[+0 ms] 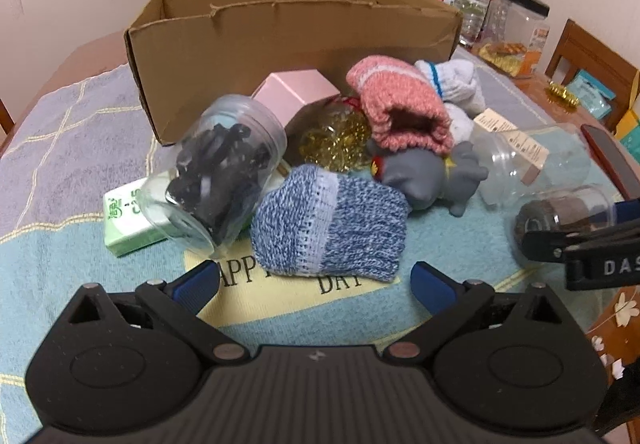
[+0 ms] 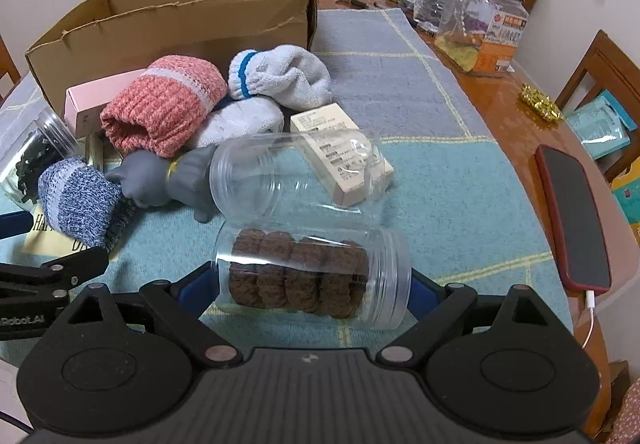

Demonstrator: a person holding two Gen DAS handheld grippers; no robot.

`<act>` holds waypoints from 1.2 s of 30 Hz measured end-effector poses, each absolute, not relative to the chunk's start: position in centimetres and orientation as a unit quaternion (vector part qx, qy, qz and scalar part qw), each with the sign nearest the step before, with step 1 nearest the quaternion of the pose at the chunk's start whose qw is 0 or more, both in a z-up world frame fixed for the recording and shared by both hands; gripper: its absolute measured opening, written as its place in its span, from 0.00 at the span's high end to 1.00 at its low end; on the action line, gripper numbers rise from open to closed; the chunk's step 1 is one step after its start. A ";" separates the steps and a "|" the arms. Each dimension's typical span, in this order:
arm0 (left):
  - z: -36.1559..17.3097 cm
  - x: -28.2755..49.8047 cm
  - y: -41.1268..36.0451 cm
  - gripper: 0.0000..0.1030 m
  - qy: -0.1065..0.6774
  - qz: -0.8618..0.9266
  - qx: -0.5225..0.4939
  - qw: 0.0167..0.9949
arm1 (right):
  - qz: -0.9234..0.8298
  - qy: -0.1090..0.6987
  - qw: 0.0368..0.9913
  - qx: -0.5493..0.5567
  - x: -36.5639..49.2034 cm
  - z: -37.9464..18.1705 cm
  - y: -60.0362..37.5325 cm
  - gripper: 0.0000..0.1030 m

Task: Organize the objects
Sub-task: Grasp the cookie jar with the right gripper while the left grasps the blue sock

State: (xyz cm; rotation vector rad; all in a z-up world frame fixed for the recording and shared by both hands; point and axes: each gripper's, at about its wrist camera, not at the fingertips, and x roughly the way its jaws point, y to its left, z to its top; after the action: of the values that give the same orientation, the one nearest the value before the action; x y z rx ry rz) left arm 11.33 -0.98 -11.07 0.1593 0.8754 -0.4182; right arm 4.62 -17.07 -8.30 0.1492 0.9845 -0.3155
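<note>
Clutter heaped on a blue-green mat (image 2: 400, 91) in front of an open cardboard box (image 1: 292, 39).

Cookie jar (image 2: 316, 276), clear plastic, on its side across the near edge of the mat, brown cookies stacked inside. Right gripper (image 2: 312, 284) astride it, one blue finger at the jar's base, the other at its threaded mouth. Jaws wide, spanning the jar end to end; cannot tell from the wrist view whether the pads actually press on the plastic. Seen from the left wrist, same jar (image 1: 564, 219) at the right edge with the right gripper's black finger over it.

Left gripper (image 1: 316, 284) hanging above the mat, jaws spread wide, nothing between them. Blue knit sock (image 1: 332, 219) just beyond its fingertips, apart from both pads, lying partly on a yellow card (image 1: 280, 296) with printed lettering.

Behind the sock: jar of black bits (image 1: 220, 171) tilted on a green packet (image 1: 128, 228); pink box (image 1: 296, 95) against the cardboard box; gold tinsel (image 1: 336, 139); pink knit sock (image 1: 400, 111) rolled, opening toward the camera; white socks (image 1: 452, 83); grey toy animal (image 1: 432, 175) on its side. Empty clear jar (image 2: 288, 171) lying just beyond the cookie jar, over a small white carton (image 2: 348, 147).

Off the mat, to the right: phone in a red case (image 2: 576, 219) on the wooden table (image 2: 512, 115), cable plugged in.
</note>
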 end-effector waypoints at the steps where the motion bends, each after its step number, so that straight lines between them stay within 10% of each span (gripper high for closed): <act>1: -11.2 11.3 -1.0 0.03 0.424 -0.203 0.074 0.879 | -0.150 0.471 0.866 0.073 4.6 -8.4 -17.2 0.07; 36: -10.5 13.3 -2.8 0.27 0.429 -0.193 0.077 0.879 | -0.133 0.497 0.853 0.090 5.8 -8.9 -18.3 0.07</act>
State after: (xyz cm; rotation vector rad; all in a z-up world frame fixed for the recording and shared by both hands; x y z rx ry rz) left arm 13.34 -2.84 -10.54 0.1607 0.8941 -0.4026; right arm 5.80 -18.32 -8.87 0.1896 1.0447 -0.2789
